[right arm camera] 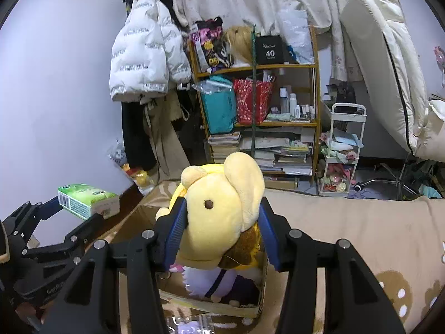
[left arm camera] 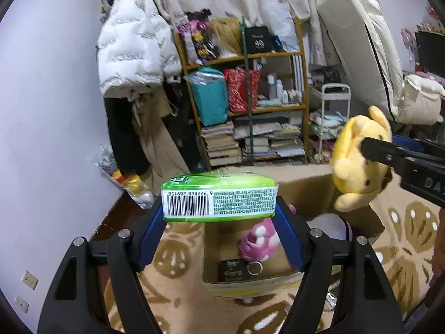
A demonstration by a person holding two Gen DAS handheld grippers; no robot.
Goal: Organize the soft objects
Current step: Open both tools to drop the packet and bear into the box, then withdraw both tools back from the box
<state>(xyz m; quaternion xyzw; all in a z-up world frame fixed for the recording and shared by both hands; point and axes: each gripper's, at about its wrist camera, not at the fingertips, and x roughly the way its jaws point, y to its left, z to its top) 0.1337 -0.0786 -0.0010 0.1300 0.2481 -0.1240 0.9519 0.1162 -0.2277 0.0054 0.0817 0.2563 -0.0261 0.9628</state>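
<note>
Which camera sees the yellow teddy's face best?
The left wrist view: the yellow teddy shows its eye and snout there, gripped by the right gripper. The right wrist view shows mostly its head from behind.

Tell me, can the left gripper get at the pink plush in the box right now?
Probably not: the left gripper is already shut on the green tissue pack, so its fingers are full. The pink plush lies uncovered in the open cardboard box below, so the path looks free.

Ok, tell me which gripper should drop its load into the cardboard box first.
Probably the right gripper: its yellow plush hangs directly above the open cardboard box. The left gripper holds the green tissue pack nearer the box's edge.
</note>
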